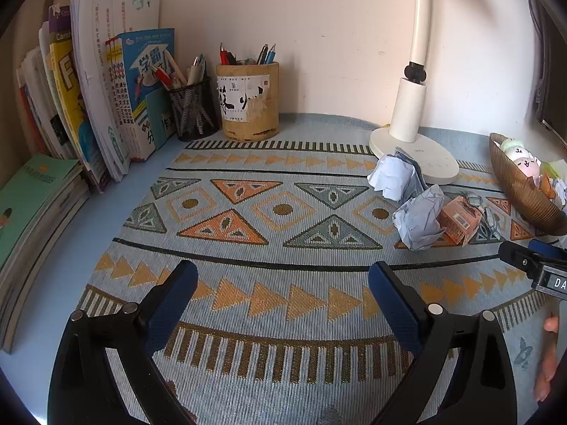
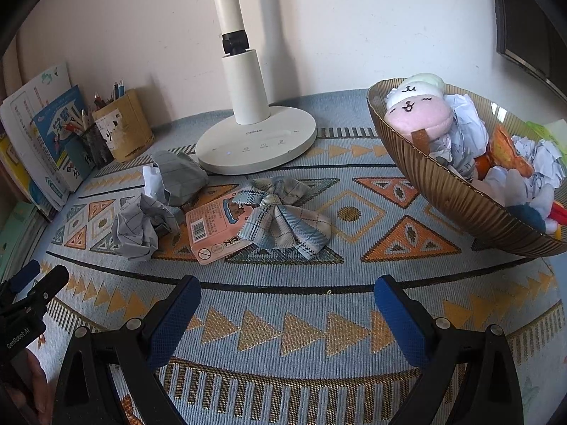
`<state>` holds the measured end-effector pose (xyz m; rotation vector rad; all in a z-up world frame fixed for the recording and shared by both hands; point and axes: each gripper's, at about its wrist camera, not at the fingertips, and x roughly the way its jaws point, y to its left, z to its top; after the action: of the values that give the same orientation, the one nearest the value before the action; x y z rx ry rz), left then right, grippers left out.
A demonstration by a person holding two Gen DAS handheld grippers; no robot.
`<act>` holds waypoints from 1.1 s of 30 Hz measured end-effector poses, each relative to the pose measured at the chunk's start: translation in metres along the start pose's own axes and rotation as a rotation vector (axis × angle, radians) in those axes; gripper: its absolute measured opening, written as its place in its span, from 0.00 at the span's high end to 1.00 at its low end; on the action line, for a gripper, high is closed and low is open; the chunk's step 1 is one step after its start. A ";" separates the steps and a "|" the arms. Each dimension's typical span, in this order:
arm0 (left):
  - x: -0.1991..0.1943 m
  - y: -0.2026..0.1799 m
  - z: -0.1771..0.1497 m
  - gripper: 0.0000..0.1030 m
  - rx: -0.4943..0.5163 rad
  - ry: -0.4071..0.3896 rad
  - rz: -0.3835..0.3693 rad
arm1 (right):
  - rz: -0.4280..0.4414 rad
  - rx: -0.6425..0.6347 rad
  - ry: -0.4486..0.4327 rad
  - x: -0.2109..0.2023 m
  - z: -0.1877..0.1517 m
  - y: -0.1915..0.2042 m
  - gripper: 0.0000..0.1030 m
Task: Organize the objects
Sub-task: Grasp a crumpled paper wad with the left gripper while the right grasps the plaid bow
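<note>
Clutter before you: two crumpled paper balls [image 2: 143, 228], pink packet [image 2: 212, 228], plaid bow [image 2: 283, 217], all on the patterned mat [image 2: 283, 326] by the lamp [image 2: 255, 141]. Bowl [image 2: 460, 198] holds plush toys, right. Your left gripper [image 1: 281, 290] and right gripper [image 2: 287, 304] gape wide, holding nothing.

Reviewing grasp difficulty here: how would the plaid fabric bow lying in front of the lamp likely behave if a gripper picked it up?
The plaid bow looks like soft folded cloth, so it would probably droop and be light. Lying flat on the woven mat, it seems unlikely to roll. It overlaps the pink carton, which might shift.
</note>
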<state>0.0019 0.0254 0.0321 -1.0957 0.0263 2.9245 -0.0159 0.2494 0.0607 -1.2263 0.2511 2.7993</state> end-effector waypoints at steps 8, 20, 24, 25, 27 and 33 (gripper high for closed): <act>0.002 -0.004 0.003 0.06 0.029 0.031 -0.068 | 0.015 0.040 -0.014 -0.005 0.002 -0.007 0.05; 0.051 -0.072 0.052 0.12 0.086 0.199 -0.453 | 0.118 0.106 0.141 0.041 0.047 -0.014 0.34; 0.067 -0.082 0.053 0.54 0.078 0.244 -0.499 | 0.143 0.111 0.105 0.045 0.047 -0.018 0.53; 0.069 -0.084 0.051 0.69 0.082 0.247 -0.499 | 0.152 0.099 0.099 0.044 0.047 -0.018 0.64; 0.066 -0.081 0.048 0.70 0.076 0.231 -0.502 | 0.158 0.082 0.092 0.039 0.045 -0.015 0.70; 0.028 -0.056 0.041 0.70 0.038 0.168 -0.469 | 0.142 0.032 0.068 0.007 0.031 -0.011 0.86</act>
<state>-0.0444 0.0829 0.0442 -1.1524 -0.1511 2.4072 -0.0414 0.2656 0.0748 -1.3489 0.4013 2.8610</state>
